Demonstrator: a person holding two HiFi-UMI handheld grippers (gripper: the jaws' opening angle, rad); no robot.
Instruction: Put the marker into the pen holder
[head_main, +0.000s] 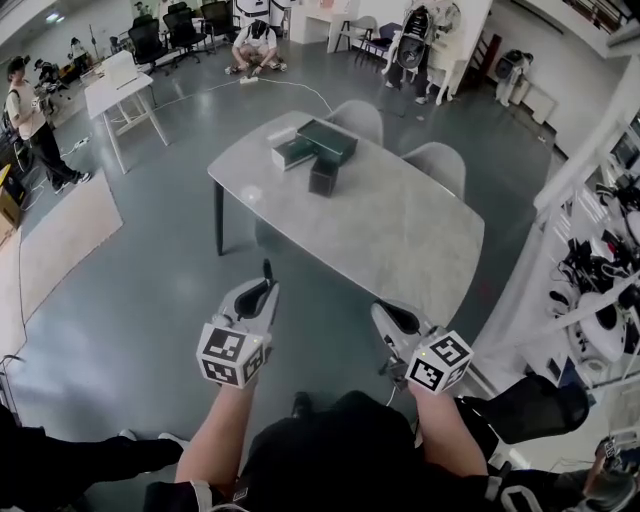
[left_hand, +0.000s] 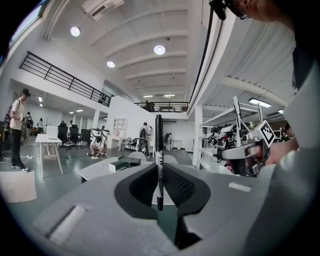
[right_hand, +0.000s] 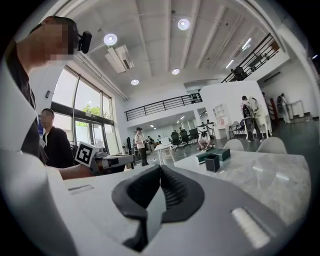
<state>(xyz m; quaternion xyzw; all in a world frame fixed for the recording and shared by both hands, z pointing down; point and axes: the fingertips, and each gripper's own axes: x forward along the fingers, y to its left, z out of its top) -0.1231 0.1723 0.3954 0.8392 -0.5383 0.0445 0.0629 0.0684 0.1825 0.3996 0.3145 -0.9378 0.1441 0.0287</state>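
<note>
A black marker (left_hand: 159, 155) stands upright between the jaws of my left gripper (left_hand: 160, 172), which is shut on it; its tip pokes up above that gripper (head_main: 262, 290) in the head view as the marker (head_main: 267, 271). My right gripper (head_main: 392, 322) is shut with nothing between its jaws (right_hand: 159, 182). Both grippers hang in front of me, short of the table. The pen holder (head_main: 323, 176) is a small dark square cup on the far part of the grey table (head_main: 400, 235), also visible as the pen holder (right_hand: 212, 162) in the right gripper view.
Dark green boxes (head_main: 315, 142) lie behind the pen holder. Two grey chairs (head_main: 437, 166) stand at the table's far side. White shelving (head_main: 600, 250) with gear rises on the right. People (head_main: 28, 115) stand and sit across the room, and a white desk (head_main: 120, 92) is at far left.
</note>
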